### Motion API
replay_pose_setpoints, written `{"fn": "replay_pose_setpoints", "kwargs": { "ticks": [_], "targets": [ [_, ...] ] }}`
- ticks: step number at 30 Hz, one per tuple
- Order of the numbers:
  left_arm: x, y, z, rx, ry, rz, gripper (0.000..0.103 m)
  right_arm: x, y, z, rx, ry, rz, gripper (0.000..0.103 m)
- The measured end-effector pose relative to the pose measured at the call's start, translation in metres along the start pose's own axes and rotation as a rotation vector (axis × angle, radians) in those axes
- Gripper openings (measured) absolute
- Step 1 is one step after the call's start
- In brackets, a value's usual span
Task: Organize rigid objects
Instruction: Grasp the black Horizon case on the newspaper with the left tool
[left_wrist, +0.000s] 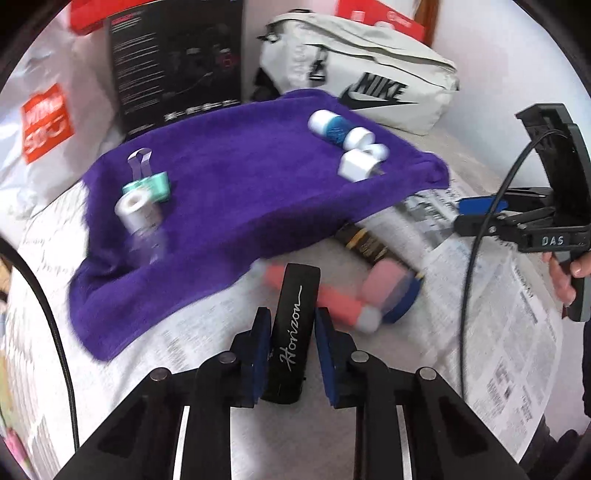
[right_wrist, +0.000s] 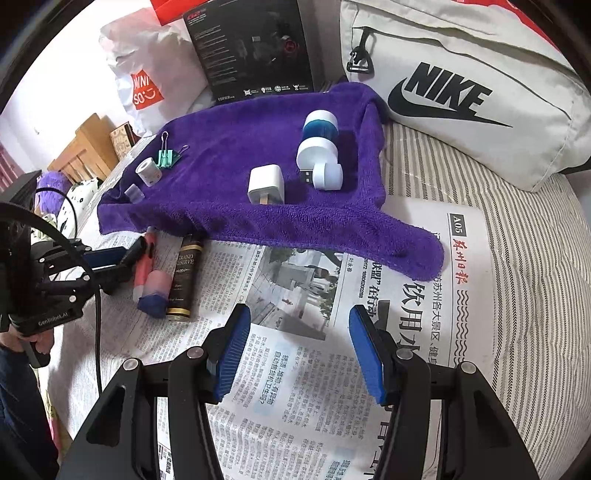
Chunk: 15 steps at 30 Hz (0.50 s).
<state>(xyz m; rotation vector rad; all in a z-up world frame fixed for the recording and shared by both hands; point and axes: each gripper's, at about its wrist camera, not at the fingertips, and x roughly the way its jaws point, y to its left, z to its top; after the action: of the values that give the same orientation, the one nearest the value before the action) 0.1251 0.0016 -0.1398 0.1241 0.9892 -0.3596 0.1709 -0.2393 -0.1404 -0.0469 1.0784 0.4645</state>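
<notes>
- Left claw (left_wrist: 291, 345): I have its blue pads pressed on both sides of a slim black rectangular case with white "Horizon" script (left_wrist: 294, 328), so it is closed on that case and carries it above the newspaper sheet (left_wrist: 495, 332). The left wrist view is motion-blurred.
- Right claw (right_wrist: 299, 349): its jaws stand wide apart with nothing between them, hanging over the newspaper at 6 o'clock of the purple terry towel (right_wrist: 236, 184).
- Sorted items on the towel, right wrist view: a white cube-shaped plug adapter (right_wrist: 266, 183), a white-and-blue cylindrical container (right_wrist: 320, 125), a white round cap-shaped piece (right_wrist: 317, 151) and a white USB dongle (right_wrist: 325, 176) cluster at 3 o'clock; a mint-green binder clip (right_wrist: 168, 157), a white tape roll (right_wrist: 148, 171) and a small clear cap (right_wrist: 133, 192) sit at 9 o'clock.
- Unsorted items just off the towel's 7 o'clock edge: a coral-pink marker (right_wrist: 144, 264), a pink-and-blue stubby container (right_wrist: 155, 291) and a black-and-gold "Grand Reserve" tube (right_wrist: 183, 275), lying close together on the newspaper.
- Step in hand, as I judge it: carrying the black case towards the towel.
- Next move, as I judge it: set the case on bare purple cloth between the two clusters, then spread the pads; the free claw could take the tube.
</notes>
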Motion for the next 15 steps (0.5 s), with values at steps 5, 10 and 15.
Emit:
{"fn": "replay_pose_setpoints", "kwargs": {
  "ticks": [5,10,15],
  "targets": [
    [-0.009,0.027,-0.017,-0.059,0.010,0.058,0.023,0.000,0.001,-0.001,0.003,0.002,0.003,0.055],
    [-0.010,0.026,-0.020,-0.049,0.019,0.086,0.024,0.005,0.005,-0.004,0.000,0.017,0.008,0.055],
    [-0.006,0.017,-0.020,-0.016,0.028,0.136,0.024,0.006,0.011,-0.006,0.002,0.019,0.020,0.055]
  ]
}}
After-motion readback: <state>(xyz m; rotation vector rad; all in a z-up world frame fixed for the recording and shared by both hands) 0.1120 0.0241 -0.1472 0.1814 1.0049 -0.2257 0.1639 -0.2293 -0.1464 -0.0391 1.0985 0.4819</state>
